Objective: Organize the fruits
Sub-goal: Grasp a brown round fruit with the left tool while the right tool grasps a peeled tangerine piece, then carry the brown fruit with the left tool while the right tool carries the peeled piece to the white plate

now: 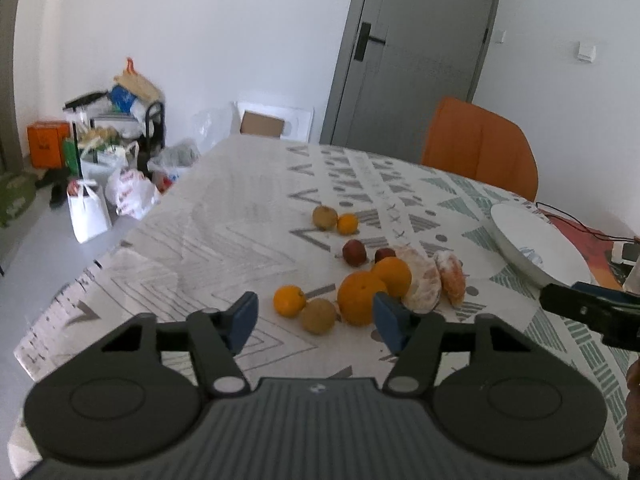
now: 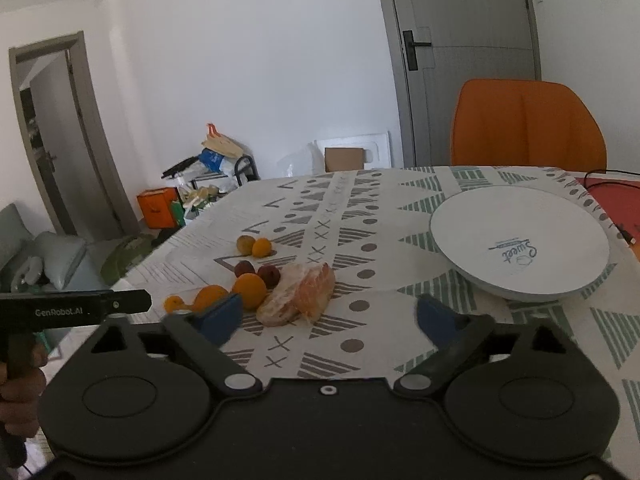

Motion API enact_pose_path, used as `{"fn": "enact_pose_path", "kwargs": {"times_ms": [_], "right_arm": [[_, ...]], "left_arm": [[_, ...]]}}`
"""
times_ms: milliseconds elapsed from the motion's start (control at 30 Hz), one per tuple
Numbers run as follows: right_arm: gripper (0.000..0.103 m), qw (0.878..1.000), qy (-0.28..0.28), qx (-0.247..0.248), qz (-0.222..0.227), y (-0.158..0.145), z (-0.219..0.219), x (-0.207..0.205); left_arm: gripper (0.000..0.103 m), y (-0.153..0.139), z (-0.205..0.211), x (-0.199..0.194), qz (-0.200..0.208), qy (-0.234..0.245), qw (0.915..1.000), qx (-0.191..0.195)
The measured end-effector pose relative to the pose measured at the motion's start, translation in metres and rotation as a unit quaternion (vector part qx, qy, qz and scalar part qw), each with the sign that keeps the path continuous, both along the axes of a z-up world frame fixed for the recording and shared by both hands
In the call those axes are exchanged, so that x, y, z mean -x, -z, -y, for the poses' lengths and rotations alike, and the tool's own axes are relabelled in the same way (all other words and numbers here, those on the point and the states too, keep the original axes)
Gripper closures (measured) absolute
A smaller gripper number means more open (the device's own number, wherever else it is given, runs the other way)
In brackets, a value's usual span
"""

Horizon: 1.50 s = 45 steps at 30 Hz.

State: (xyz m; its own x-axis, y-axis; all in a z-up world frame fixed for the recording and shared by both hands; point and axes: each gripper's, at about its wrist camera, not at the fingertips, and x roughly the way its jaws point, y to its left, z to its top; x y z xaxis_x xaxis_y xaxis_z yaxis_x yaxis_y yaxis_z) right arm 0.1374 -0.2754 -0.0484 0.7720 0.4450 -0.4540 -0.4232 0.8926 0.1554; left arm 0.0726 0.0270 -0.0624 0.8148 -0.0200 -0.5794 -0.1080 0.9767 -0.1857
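Observation:
Loose fruit lies on the patterned tablecloth. A large orange, a second orange, a small orange and a brown round fruit sit just beyond my left gripper. Its blue pads stand apart and touch nothing. Two peeled citrus pieces lie ahead of my right gripper, which is open and empty. Two dark red fruits and a far brown-and-orange pair lie behind. An empty white plate sits at the right.
An orange chair stands at the table's far side before a grey door. Bags and boxes crowd the floor on the left. A black cable and a red mat lie beyond the plate.

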Motion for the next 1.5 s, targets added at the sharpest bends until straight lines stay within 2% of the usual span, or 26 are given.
{"fn": "enact_pose_path", "kwargs": {"times_ms": [67,167,367,400,467,500,600,800,1067,1267,1333,1400,1433,1500], "right_arm": [[0.022,1.0,-0.001,0.001,-0.007,0.004,-0.003,-0.005],[0.026,1.0,-0.008,0.0,-0.021,0.008,-0.006,-0.011],[0.027,0.999,-0.013,0.007,-0.028,0.013,-0.014,-0.021],[0.027,0.999,-0.014,0.007,-0.03,0.014,-0.015,-0.023],[0.027,0.999,-0.016,0.009,-0.033,0.016,-0.018,-0.026],[0.027,0.999,-0.017,0.011,-0.034,0.017,-0.02,-0.028],[0.028,0.999,-0.018,0.015,-0.036,0.02,-0.024,-0.035],[0.04,0.998,-0.026,0.022,-0.047,0.026,-0.034,-0.048],[0.05,0.998,-0.024,0.022,-0.054,0.032,-0.049,-0.065],[0.051,0.998,-0.017,0.024,-0.054,0.034,-0.054,-0.072],[0.056,0.998,-0.016,0.018,-0.059,0.035,-0.055,-0.074],[0.073,0.998,-0.023,0.002,-0.065,0.037,-0.052,-0.076],[0.074,0.998,-0.023,-0.001,-0.064,0.037,-0.052,-0.076],[0.083,0.998,-0.023,0.0,-0.055,0.036,-0.051,-0.075]], "left_arm": [[0.051,0.006,-0.001,-0.007,-0.009,0.003,1.0,0.002],[0.052,0.012,-0.002,-0.014,-0.016,0.005,0.9998,0.007],[0.055,0.021,-0.002,-0.027,-0.026,0.012,0.9995,0.016],[0.058,0.023,-0.003,-0.029,-0.028,0.012,0.9994,0.017],[0.075,0.028,-0.004,-0.035,-0.038,0.009,0.999,0.021],[0.08,0.032,-0.005,-0.037,-0.045,0.009,0.9986,0.028],[0.08,0.034,-0.004,-0.039,-0.041,0.01,0.9987,0.028],[0.08,0.025,-0.008,-0.039,-0.026,0.017,0.9989,0.036],[0.08,0.019,-0.01,-0.041,-0.011,0.026,0.9989,0.037],[0.08,0.018,-0.014,-0.042,-0.007,0.023,0.999,0.038],[0.08,0.017,-0.015,-0.042,-0.006,0.022,0.999,0.039],[0.08,0.019,-0.015,-0.043,-0.01,0.021,0.999,0.037],[0.08,0.02,-0.014,-0.043,-0.008,0.021,0.9991,0.037],[0.08,0.019,-0.013,-0.043,-0.01,0.022,0.9991,0.035]]}}
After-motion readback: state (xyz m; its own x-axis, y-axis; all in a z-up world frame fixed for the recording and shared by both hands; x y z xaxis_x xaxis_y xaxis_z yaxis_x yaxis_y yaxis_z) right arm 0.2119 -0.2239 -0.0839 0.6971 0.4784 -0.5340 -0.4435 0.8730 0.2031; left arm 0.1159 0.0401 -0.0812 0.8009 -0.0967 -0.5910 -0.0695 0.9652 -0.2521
